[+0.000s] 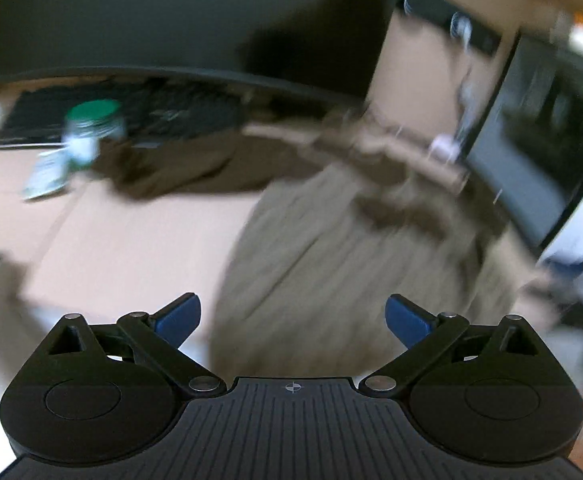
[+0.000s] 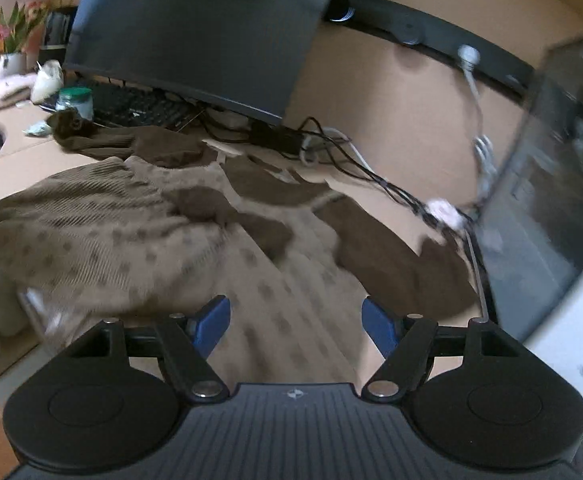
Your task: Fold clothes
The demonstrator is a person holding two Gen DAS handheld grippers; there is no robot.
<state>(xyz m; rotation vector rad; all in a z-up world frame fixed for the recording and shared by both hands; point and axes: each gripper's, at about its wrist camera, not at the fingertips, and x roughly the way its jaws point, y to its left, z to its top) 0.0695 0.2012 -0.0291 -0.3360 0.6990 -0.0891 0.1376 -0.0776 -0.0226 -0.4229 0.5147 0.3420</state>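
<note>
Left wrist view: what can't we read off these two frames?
- Left wrist: motion blur smears the beige garment and green-lidded jar; the knit pattern is unreadable.
- Left gripper and right gripper: both open, but contact with the cloth cannot be judged.
- Right wrist: the garment's near hem is hidden behind the gripper body.
- Right wrist: the dark case at right is blurred and cut by the edge.
</note>
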